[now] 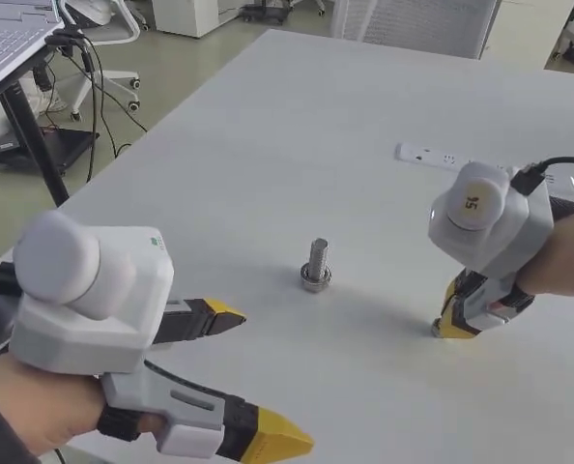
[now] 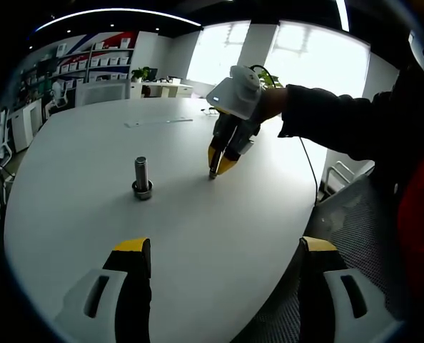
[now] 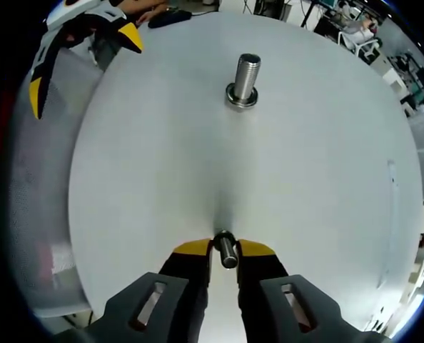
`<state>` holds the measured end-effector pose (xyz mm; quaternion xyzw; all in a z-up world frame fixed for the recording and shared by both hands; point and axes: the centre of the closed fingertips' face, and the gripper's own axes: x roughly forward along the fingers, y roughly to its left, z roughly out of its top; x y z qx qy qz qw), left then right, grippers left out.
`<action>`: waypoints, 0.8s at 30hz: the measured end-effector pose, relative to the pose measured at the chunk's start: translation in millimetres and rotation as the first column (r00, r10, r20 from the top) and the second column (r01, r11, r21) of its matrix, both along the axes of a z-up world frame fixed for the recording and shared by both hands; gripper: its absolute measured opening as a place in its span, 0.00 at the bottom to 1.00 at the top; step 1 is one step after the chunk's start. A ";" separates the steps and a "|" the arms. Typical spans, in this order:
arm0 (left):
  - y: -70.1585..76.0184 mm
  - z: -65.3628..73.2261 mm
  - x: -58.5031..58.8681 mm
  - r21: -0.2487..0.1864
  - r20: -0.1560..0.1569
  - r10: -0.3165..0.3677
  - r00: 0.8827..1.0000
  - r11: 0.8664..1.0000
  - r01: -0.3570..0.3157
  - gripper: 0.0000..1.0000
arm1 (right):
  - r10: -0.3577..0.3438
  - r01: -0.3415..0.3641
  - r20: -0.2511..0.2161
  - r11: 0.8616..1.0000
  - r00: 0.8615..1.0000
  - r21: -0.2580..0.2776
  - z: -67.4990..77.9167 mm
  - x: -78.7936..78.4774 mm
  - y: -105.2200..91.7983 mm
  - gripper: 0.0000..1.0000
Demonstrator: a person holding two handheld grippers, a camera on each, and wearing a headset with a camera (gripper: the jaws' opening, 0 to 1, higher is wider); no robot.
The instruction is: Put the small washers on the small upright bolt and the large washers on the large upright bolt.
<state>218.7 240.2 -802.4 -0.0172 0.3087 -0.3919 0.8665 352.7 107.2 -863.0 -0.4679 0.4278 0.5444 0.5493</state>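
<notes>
My right claw (image 3: 225,248) was pinched on the small bolt (image 3: 227,254), which stood on the white surface (image 3: 162,179). The large bolt (image 3: 244,78) stood upright at its twelve o'clock, well apart. My left claw (image 2: 224,245) hung spread wide over the surface's near edge.

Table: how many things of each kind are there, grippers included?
Bolts: 2 (large bolt, small bolt)
Grippers: 2 (left gripper, right gripper)
Power strip: 1
Total: 5
</notes>
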 end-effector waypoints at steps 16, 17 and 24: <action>-1.0 0.8 -0.3 0.001 0.001 -0.001 1.000 1.000 0.001 0.85 | -0.038 0.038 -0.005 0.999 0.999 0.027 3.0 -0.5 -2.0 0.24; -1.0 0.8 -0.4 0.001 0.002 -0.001 1.000 1.000 0.001 0.85 | -0.041 0.041 -0.005 0.999 0.999 0.029 3.3 -0.9 -2.5 0.24; -1.1 0.7 -0.7 0.002 0.003 -0.004 1.000 1.000 0.004 0.85 | -0.059 0.059 -0.003 0.997 0.998 0.041 4.8 -1.5 -4.2 0.31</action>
